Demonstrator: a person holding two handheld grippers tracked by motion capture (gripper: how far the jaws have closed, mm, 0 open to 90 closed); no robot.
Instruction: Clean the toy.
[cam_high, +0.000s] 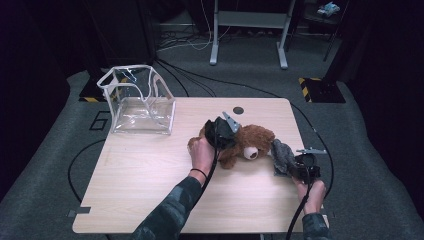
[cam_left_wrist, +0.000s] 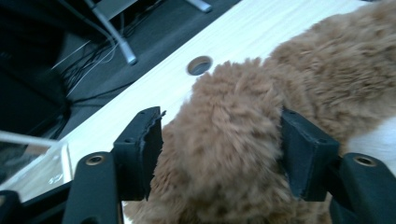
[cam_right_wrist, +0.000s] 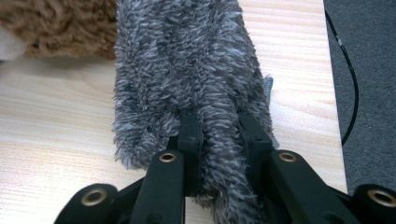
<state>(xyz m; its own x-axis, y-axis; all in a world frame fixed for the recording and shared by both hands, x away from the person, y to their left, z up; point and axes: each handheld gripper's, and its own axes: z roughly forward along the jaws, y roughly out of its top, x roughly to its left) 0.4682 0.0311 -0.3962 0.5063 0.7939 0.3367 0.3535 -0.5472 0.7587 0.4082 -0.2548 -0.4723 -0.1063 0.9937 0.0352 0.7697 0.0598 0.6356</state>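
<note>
Left claw (cam_high: 221, 131) parted, right claw (cam_high: 289, 165) clamped tight.

A pale wooden table (cam_high: 150, 190) with rounded corners stands on grey carpet. A small round hole (cam_high: 238, 110) sits near its far edge. At the far left corner rests a clear plastic bag (cam_high: 137, 100), open at the top. Right of centre lies a brown teddy bear (cam_high: 250, 142), with a grey plush toy (cam_high: 281, 154) just beside it, nearer the right edge.
</note>
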